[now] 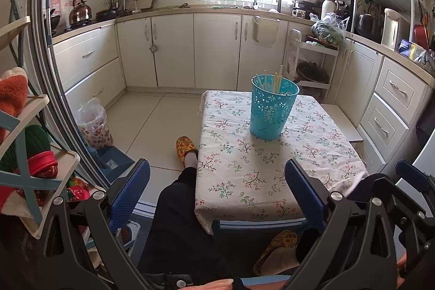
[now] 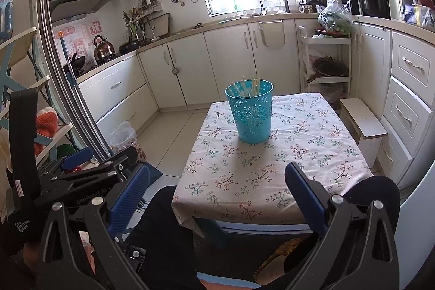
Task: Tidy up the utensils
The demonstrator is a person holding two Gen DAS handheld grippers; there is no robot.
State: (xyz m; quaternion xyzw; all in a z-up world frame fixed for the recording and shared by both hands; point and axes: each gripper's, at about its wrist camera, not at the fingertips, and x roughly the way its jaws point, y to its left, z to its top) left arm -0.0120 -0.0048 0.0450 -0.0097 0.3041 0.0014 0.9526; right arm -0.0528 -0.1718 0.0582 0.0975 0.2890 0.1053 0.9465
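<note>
A turquoise perforated bin (image 1: 273,108) (image 2: 251,112) stands upright on a small table covered with a floral cloth (image 1: 272,173) (image 2: 272,167). Several pale chopsticks (image 1: 277,82) (image 2: 251,86) stick up out of the bin. My left gripper (image 1: 217,197) is open and empty, held back from the table's near edge over a person's black-trousered leg (image 1: 176,208). My right gripper (image 2: 217,200) is open and empty too, short of the near edge. The left gripper's body (image 2: 81,170) shows at the left of the right wrist view.
Cream kitchen cabinets (image 1: 174,50) line the far and right walls. A white step stool (image 2: 363,124) stands right of the table. A bagged waste bin (image 1: 93,124) is on the floor at left, beside a shelf rack (image 1: 32,154). Yellow slippers (image 1: 186,147) are on the person's feet.
</note>
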